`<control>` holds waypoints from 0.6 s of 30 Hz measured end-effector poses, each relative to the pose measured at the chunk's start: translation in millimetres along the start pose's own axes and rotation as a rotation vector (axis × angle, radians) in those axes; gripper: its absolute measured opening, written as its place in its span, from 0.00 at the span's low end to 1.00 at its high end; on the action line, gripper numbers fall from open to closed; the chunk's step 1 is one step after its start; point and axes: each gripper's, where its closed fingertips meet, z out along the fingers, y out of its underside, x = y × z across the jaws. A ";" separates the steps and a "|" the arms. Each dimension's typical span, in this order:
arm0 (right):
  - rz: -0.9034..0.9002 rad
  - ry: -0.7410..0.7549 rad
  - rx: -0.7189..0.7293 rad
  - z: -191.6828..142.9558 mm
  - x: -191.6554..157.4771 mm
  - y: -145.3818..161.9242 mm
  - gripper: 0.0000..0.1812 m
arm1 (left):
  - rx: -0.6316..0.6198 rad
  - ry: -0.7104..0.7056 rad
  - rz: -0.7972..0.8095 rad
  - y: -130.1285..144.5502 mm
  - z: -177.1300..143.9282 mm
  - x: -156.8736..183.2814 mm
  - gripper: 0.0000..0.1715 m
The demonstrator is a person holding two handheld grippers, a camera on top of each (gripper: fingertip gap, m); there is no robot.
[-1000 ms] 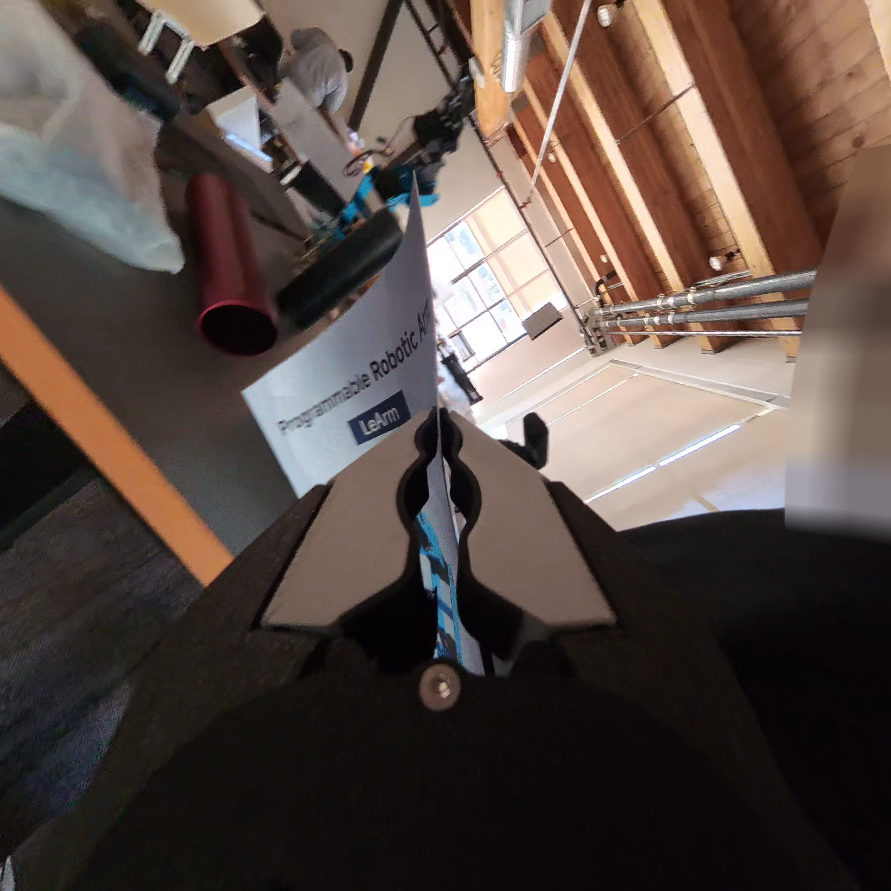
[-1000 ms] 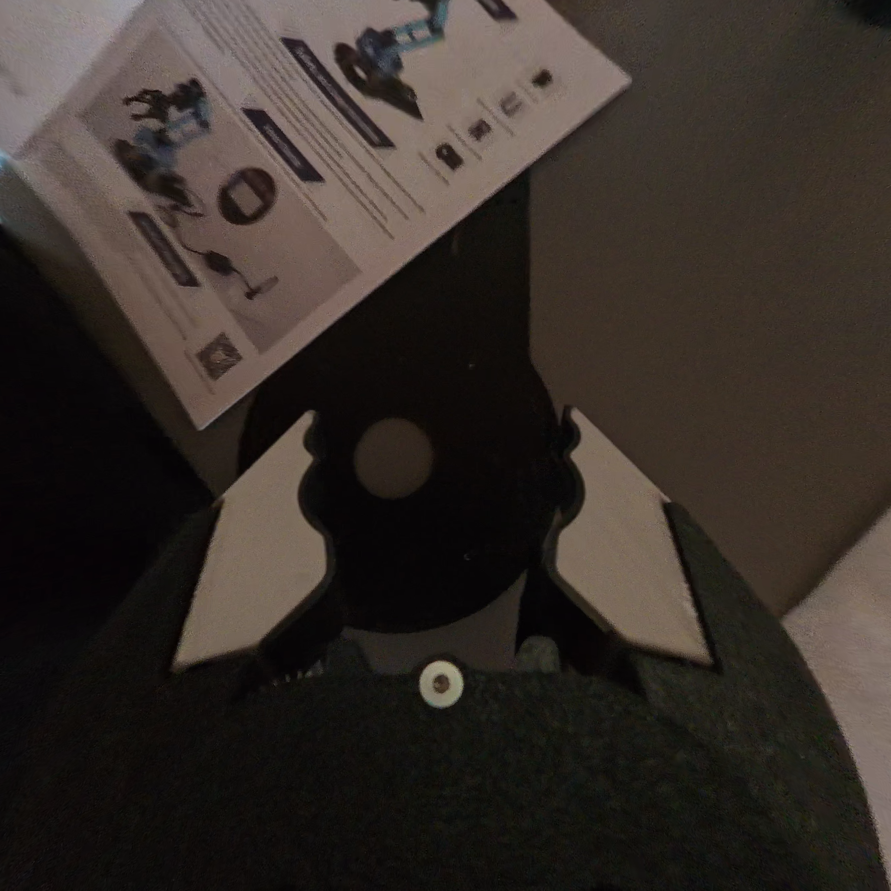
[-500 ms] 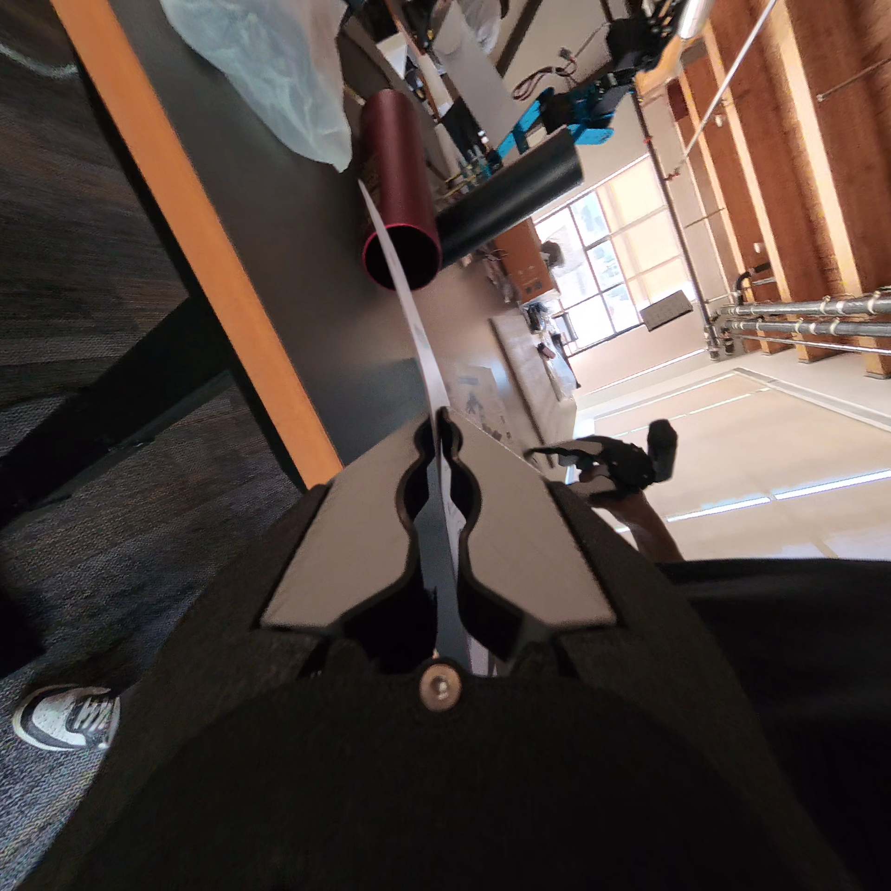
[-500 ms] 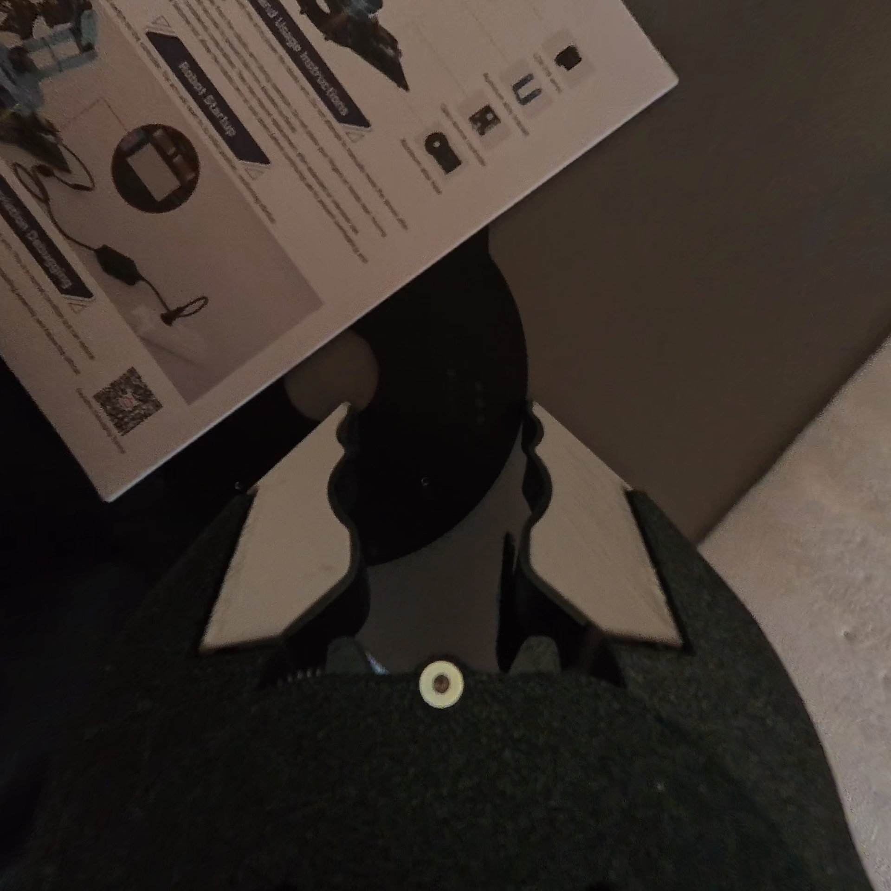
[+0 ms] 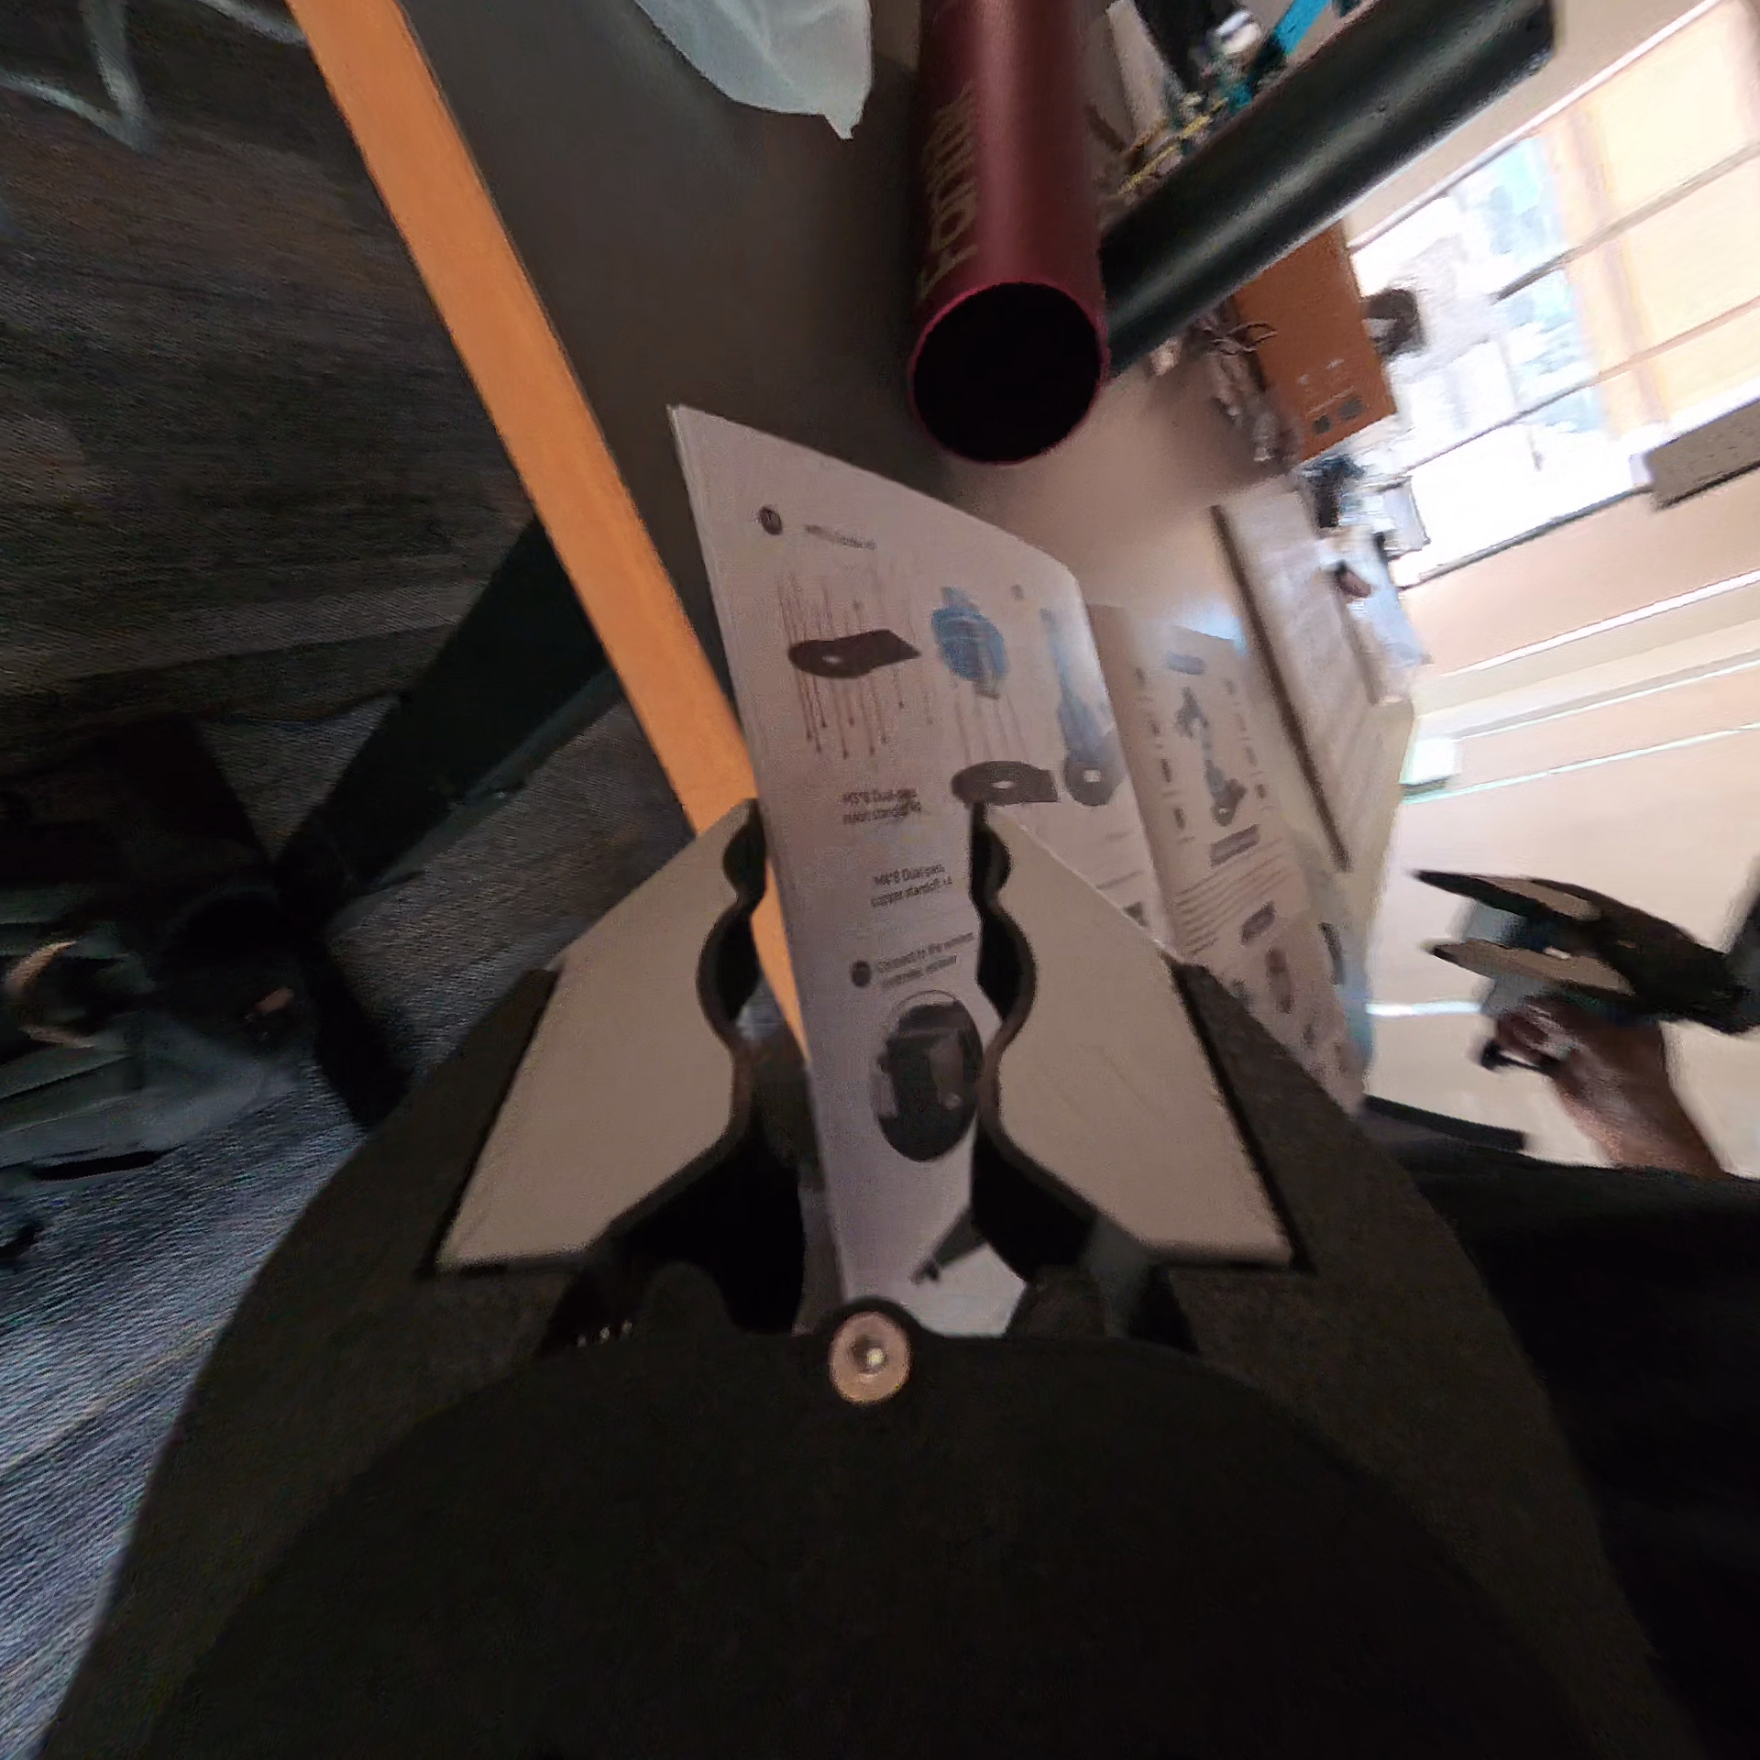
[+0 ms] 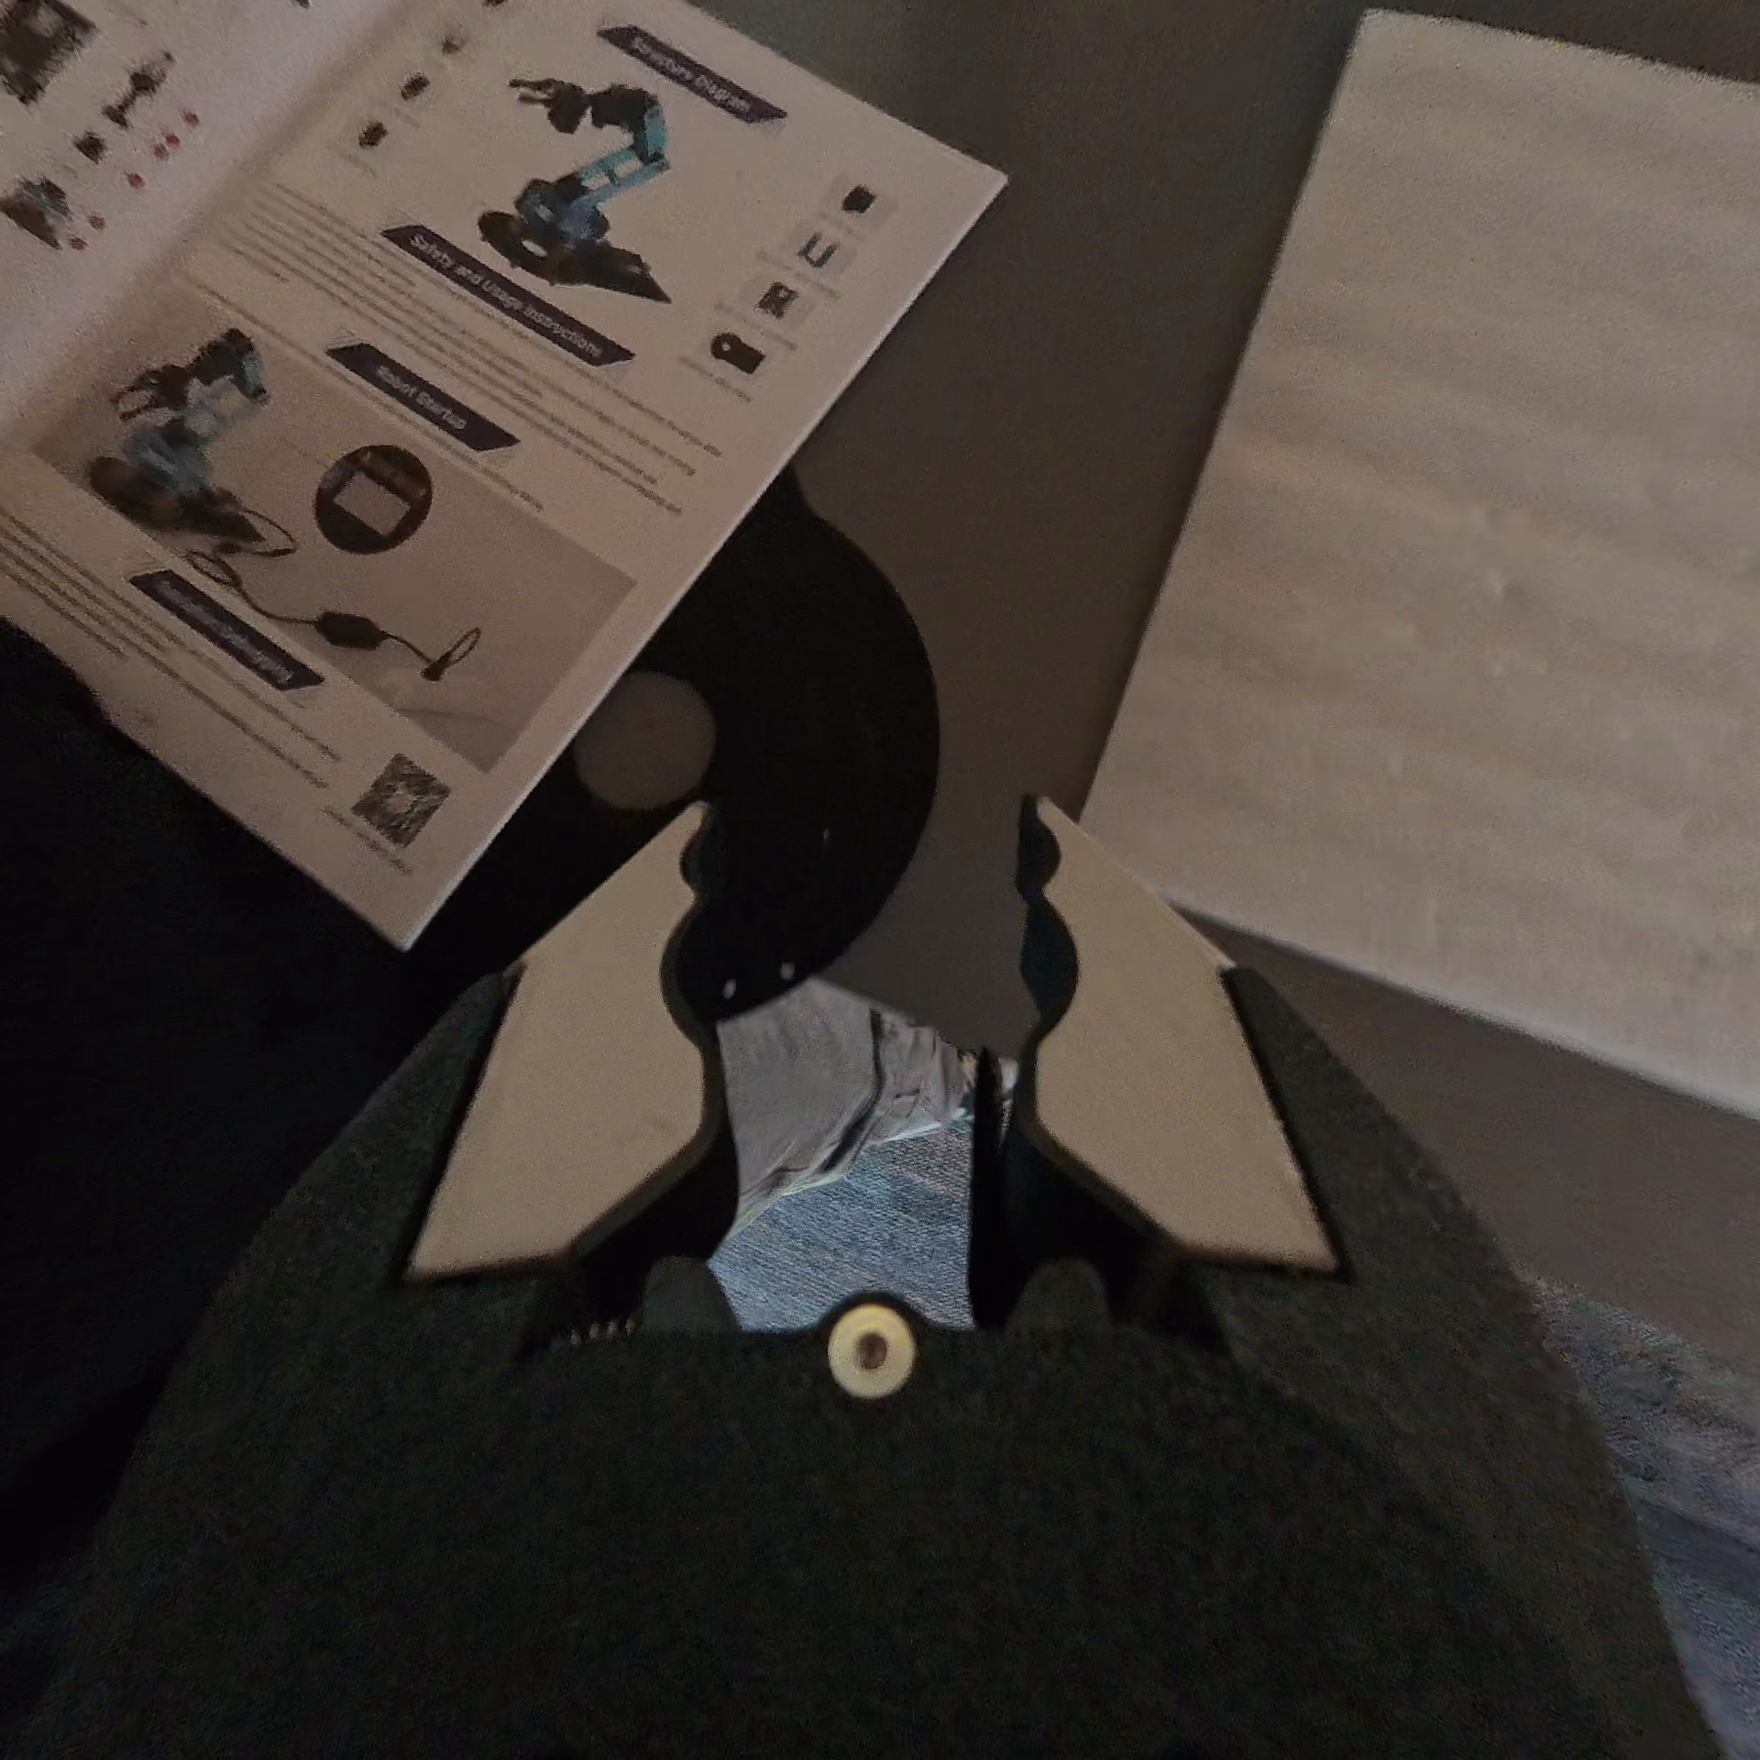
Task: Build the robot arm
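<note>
Between the tips of the left claw (image 5: 867, 833) lies a printed leaflet (image 5: 914, 762), its near end reaching back into the gap; the jaws stand moderately apart and I cannot tell whether they touch the paper. Left of the leaflet runs the orange edge (image 5: 533, 381) of a dark surface (image 5: 667, 190), with grey carpet (image 5: 143, 1333) below it. Beyond the leaflet's far corner a maroon tube (image 5: 1010, 286) lies on the surface, open end toward the camera, and a black tube (image 5: 1314, 162) lies just beside it on the right. A pale plastic bag (image 5: 771, 48) sits at the far edge, left of the tubes. Far right in the left wrist view, the right claw (image 5: 1486, 919) shows, held in a hand (image 5: 1619, 1076).

From the right wrist view, the leaflet (image 6: 400, 381) fills the far left, partly covering a black disc (image 6: 810, 743) with a pale centre hole. The right claw (image 6: 862, 814) hangs wide and empty above the disc's near edge. To the right, a pale flat sheet (image 6: 1476, 524) rests on the dark surface (image 6: 1048, 333), apart from the disc.
</note>
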 end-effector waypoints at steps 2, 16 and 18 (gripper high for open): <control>0.005 0.027 0.000 -13.9 -4.2 18.5 0.35 | 0.025 -0.163 0.077 -8.4 -13.9 -12.8 0.32; 0.830 -0.393 0.285 3.3 -54.0 57.2 0.22 | -0.478 0.371 1.119 148.5 196.4 257.7 0.11; 0.880 -0.437 0.344 2.3 -52.8 51.3 0.18 | -0.550 0.408 1.135 166.3 210.2 263.2 0.10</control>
